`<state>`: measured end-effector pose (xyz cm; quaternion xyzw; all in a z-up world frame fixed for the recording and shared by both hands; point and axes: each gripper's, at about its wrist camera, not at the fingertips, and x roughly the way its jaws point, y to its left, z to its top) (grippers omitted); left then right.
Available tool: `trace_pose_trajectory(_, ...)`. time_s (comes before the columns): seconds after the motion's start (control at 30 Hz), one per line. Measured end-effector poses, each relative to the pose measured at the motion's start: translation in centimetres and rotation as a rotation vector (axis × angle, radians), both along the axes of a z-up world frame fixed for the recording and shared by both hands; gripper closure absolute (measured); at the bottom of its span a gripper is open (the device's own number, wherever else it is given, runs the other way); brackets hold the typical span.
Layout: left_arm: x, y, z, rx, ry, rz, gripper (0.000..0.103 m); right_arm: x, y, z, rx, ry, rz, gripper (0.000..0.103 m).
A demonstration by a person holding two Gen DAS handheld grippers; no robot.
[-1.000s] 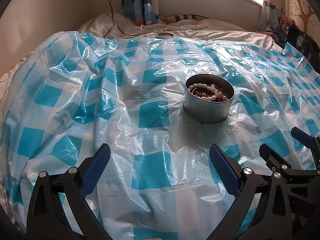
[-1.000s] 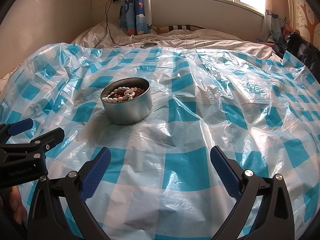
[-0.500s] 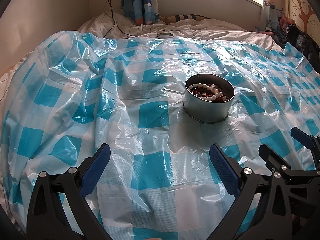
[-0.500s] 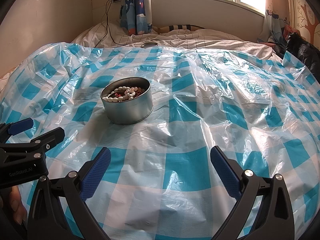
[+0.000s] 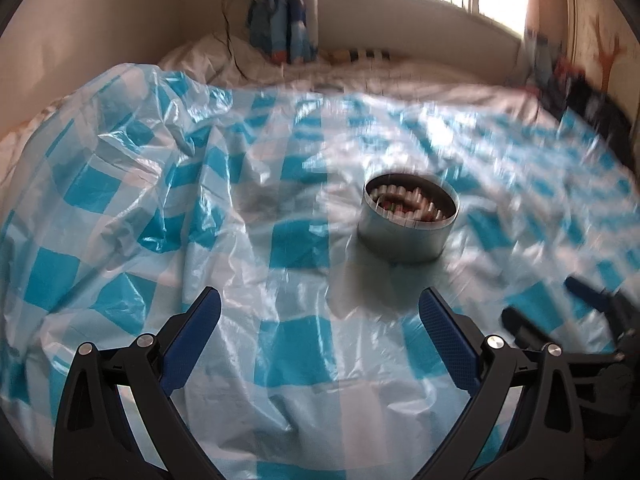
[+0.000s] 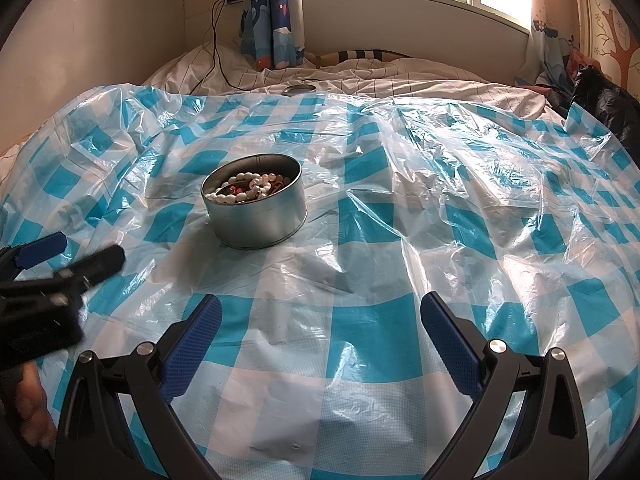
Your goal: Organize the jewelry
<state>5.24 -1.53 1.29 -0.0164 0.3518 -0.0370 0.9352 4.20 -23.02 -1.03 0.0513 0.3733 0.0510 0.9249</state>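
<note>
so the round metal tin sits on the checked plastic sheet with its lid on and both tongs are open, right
Not quite: the tin has no lid on. The right wrist view shows it open, with white bead strands inside. The rest holds: it sits on the checked plastic sheet, and the left tongs and right tongs are both open.

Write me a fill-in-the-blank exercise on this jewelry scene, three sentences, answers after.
1. The beads lie inside a round ____ tin.
2. The tin stands on a plastic sheet checked white and ____.
3. Both the left gripper and the right gripper have their jaws ____, holding nothing.

Answers: metal; blue; open
</note>
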Motion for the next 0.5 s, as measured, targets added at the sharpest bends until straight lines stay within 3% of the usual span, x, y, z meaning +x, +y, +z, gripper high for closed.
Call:
trace_pose_trajectory(0.13,0.1,0.2,0.1,-0.008,0.008,-0.003,0.008,0.0,-0.1,0.0,0.0,0.0,0.0,0.008)
trace_pose_trajectory(0.23,0.4,0.3,0.1,0.041,0.022,0.028,0.008,0.0,-0.1,-0.1,-0.001,-0.001,0.0,0.008)
trace_pose_trajectory(0.5,1.6,1.0,-1.0,0.075,0.131,0.075,0.008,-0.1,-0.3,-0.2,-0.003,0.001,0.001,0.008)
